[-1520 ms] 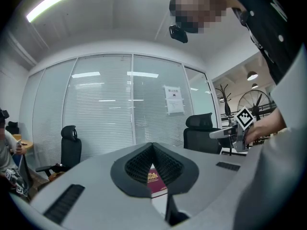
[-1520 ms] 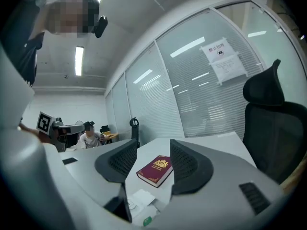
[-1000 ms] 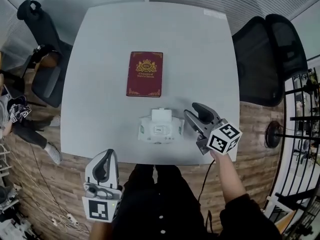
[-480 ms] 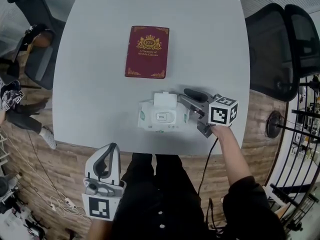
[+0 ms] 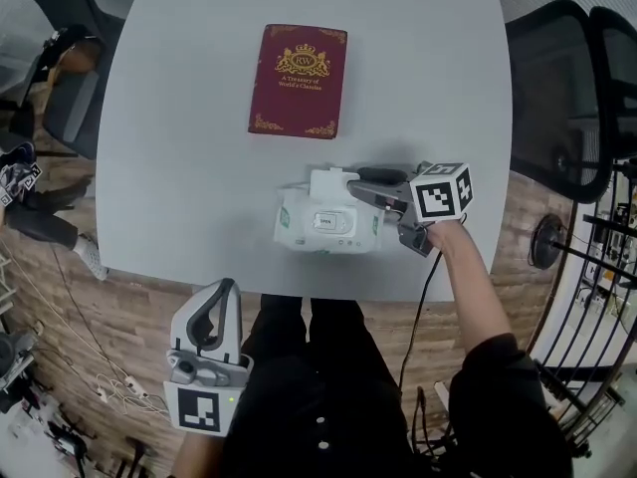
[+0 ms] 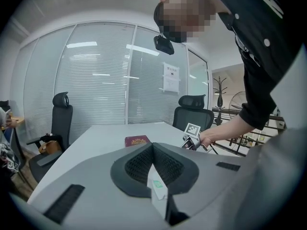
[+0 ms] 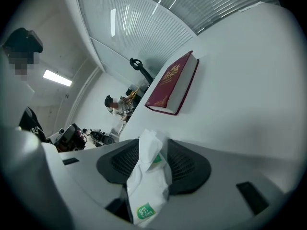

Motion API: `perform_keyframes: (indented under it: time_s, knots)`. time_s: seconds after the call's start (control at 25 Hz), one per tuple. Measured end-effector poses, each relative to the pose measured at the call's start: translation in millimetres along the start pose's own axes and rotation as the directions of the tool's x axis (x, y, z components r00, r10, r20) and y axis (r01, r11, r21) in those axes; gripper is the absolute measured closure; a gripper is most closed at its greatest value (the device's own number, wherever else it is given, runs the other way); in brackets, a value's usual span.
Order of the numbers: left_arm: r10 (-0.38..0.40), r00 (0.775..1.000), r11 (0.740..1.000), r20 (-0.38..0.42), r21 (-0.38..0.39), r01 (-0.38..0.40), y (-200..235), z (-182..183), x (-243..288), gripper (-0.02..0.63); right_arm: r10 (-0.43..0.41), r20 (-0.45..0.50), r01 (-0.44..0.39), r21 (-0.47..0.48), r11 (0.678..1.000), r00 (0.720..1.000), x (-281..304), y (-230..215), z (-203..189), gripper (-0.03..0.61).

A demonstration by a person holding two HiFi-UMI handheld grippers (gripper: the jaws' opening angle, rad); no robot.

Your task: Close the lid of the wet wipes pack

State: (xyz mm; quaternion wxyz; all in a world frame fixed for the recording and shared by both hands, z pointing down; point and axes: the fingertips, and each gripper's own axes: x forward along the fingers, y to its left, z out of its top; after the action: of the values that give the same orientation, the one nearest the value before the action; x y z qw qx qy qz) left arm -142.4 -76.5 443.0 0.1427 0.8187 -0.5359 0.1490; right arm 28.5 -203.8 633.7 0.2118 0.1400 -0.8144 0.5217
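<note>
The white wet wipes pack (image 5: pixel 326 225) lies near the table's front edge, its lid (image 5: pixel 331 181) flipped up at the far side. My right gripper (image 5: pixel 356 187) reaches in from the right, and its jaws straddle the pack's right end. In the right gripper view the crinkled white pack end (image 7: pixel 146 190) with a green logo sits between the jaws (image 7: pixel 153 143), which have just been opening a little and stand open. My left gripper (image 5: pixel 221 297) hangs off the table's front edge at lower left. Its jaws (image 6: pixel 152 148) are shut, with a white slip (image 6: pixel 157 190) bearing a green mark in the slit.
A dark red book (image 5: pixel 299 80) lies flat at mid-table, beyond the pack. The grey table (image 5: pixel 179 167) has black office chairs at its right (image 5: pixel 567 88) and left (image 5: pixel 60 98). My body stands against the front edge. Wood floor surrounds the table.
My right gripper came down and leftward from beside the pack until its jaws took in the pack's right end. The left gripper stayed off the front edge, sinking slightly.
</note>
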Motion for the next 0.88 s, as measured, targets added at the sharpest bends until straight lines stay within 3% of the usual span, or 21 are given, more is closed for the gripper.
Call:
perform_keyframes:
  time_s: [0.4,0.48,0.64,0.76,0.88]
  knots:
    - [0.024,1.000,1.000,-0.013,-0.007,-0.024,-0.6,-4.2,-0.8,0.598,0.089,-0.022,-0.090,-0.054,0.994,0.996,-5.3,14.6,7.4,0.474]
    - [0.021,1.000,1.000,-0.013,-0.005,-0.021,-2.7,-3.0,-0.8,0.598,0.105,-0.022,-0.107,-0.064,0.992,0.994,-8.6,18.7,8.1,0.524]
    - [0.012,1.000,1.000,-0.002,0.004,-0.012,-6.9,3.1,-1.1,0.598,0.118,-0.045,-0.122,-0.115,0.986,0.992,-12.7,29.7,2.5,0.532]
    - [0.007,1.000,1.000,0.000,0.010,-0.007,-8.2,5.3,-1.2,0.598,0.099,-0.040,-0.106,-0.214,0.971,0.994,-15.3,38.3,0.2,0.532]
    - [0.002,1.000,1.000,-0.002,0.001,-0.002,-8.6,5.4,-0.3,0.598,0.048,-0.032,-0.057,-0.412,0.909,0.998,-16.4,49.7,-4.5,0.532]
